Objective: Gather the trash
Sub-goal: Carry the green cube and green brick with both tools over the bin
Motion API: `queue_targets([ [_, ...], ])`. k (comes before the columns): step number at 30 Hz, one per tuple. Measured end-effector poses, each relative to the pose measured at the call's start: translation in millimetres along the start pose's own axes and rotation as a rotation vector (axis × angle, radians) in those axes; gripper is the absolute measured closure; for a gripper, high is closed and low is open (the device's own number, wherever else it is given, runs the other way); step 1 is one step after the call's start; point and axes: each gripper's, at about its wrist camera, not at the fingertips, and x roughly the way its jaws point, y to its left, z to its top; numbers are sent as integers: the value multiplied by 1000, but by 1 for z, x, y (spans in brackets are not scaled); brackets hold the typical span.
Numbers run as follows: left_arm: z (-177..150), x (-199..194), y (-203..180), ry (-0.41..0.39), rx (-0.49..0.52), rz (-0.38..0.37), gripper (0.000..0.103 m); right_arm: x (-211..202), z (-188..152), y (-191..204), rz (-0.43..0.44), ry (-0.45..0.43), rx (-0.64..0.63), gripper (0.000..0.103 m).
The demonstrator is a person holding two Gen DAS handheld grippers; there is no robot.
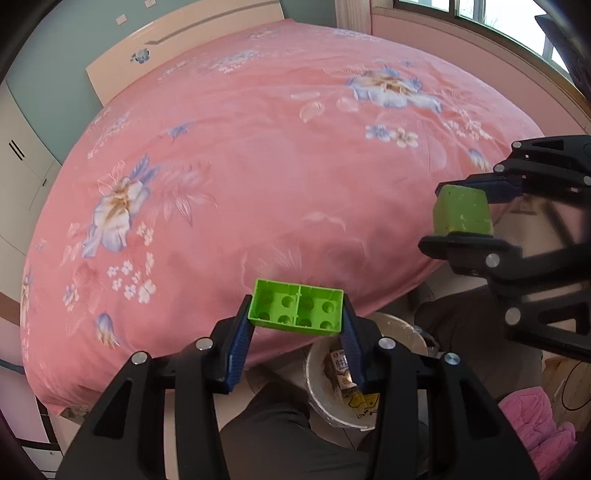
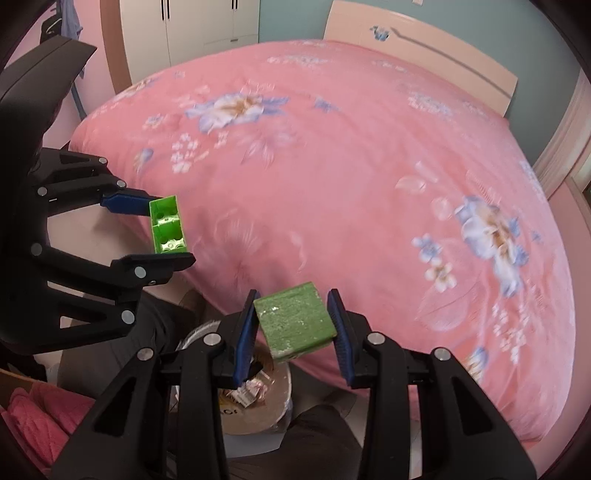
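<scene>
My left gripper point(image 1: 297, 314) is shut on a bright green toy brick point(image 1: 296, 307), hollow side towards the camera, held above the near edge of the bed. It also shows in the right wrist view point(image 2: 168, 229). My right gripper point(image 2: 293, 321) is shut on a dull green foam block point(image 2: 295, 320), which shows in the left wrist view point(image 1: 463, 213) too. Below both grippers stands a white trash bucket point(image 1: 321, 398) holding a carton and wrappers; in the right wrist view the bucket point(image 2: 273, 413) lies under the block.
A bed with a pink flowered cover point(image 1: 258, 147) fills most of both views. A person's dark trouser legs point(image 1: 280, 424) flank the bucket. Pink fabric point(image 1: 535, 424) lies on the floor at the right. A wardrobe point(image 2: 192, 26) and headboard point(image 2: 424, 48) stand behind.
</scene>
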Motion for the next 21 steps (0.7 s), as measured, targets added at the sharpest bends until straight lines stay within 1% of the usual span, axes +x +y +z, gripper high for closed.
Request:
queue_targets([
  [7, -23, 31, -10, 63, 11, -16, 56, 34, -25, 9, 25, 64, 12, 64],
  [21, -63, 97, -32, 190, 20, -77, 56, 96, -73, 19, 73, 191, 26, 64],
])
